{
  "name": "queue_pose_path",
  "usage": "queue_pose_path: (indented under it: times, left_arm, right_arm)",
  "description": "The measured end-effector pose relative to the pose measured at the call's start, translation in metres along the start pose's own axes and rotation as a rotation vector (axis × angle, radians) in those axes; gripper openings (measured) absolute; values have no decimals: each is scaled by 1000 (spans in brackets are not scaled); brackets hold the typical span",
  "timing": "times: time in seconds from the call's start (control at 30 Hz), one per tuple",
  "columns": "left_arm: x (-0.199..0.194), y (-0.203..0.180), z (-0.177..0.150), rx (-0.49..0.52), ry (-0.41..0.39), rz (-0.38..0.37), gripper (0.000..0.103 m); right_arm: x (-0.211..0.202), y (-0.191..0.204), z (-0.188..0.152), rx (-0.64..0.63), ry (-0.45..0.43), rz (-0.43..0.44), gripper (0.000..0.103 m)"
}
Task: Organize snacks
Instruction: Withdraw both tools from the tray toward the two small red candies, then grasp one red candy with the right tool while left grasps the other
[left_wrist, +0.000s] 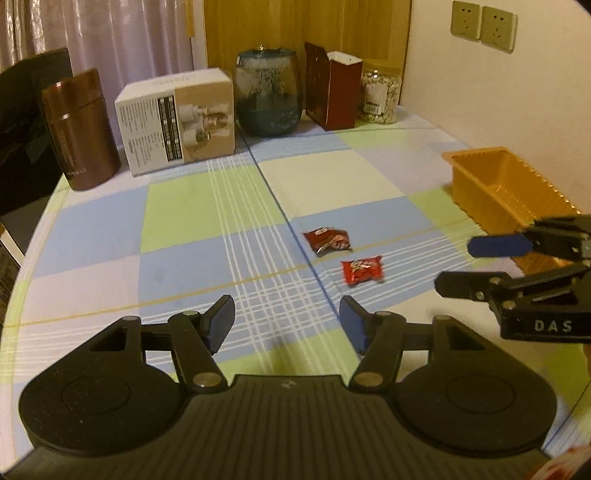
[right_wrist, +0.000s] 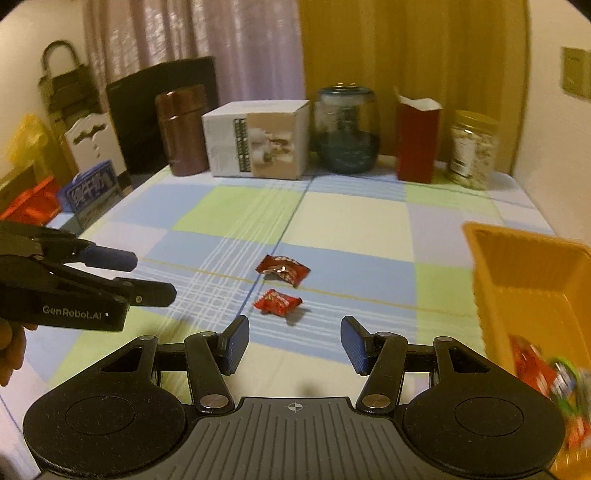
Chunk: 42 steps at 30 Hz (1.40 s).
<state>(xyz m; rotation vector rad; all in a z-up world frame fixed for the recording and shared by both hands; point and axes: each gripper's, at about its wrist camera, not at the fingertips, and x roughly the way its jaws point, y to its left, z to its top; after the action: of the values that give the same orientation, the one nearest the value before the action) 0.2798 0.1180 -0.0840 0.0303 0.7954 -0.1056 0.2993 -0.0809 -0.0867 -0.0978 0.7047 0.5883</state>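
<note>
Presently noted: left gripper (left_wrist: 287, 321) spread, nothing between pads; right gripper (right_wrist: 294, 341) likewise spread and empty. Dark red snack packet (left_wrist: 327, 240) and bright red snack packet (left_wrist: 362, 270) lying mid-table, apart, left of orange tray (left_wrist: 476, 184).

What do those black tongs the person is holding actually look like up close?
Both are matte black plastic. Each has two round discs at the base, a ribbed panel between them, and hinged link bars with silver rivets that carry two fingers faced with ribbed blue pads. The left tongs read "GenRobot.AI" in pale letters along the side; the right tongs show "DAS". No cables or sleeves show.
</note>
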Motion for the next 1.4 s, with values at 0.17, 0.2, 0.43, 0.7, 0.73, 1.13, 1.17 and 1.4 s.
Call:
queue_pose_path:
  times: [0.17, 0.2, 0.43, 0.7, 0.73, 1.13, 1.17, 1.4]
  left_arm:
    - [16, 10, 1, -5, 6, -16, 59]
    - [19, 11, 2, -1, 2, -20, 59]
    - [36, 17, 8, -3, 10, -27, 59]
    - [44, 18, 9, 7, 29, -20, 59]
    - [44, 18, 8, 8, 29, -20, 59]
    - [58, 12, 14, 33, 3, -66, 59]
    - [61, 9, 16, 47, -3, -72, 59]
    - [85, -23, 26, 223, -47, -60, 59]
  right_arm:
    - [34, 2, 4, -86, 2, 27, 55]
    - [40, 2, 5, -100, 6, 34, 55]
    - [82, 1, 0, -193, 48, 53, 55]
    - [102, 1, 2, -209, 52, 55, 55]
    - [104, 2, 2, -211, 49, 58, 53]
    - [82, -14, 11, -54, 46, -18, 20]
    - [77, -18, 13, -28, 39, -36, 20]
    - [52, -56, 9, 149, 29, -107, 20]
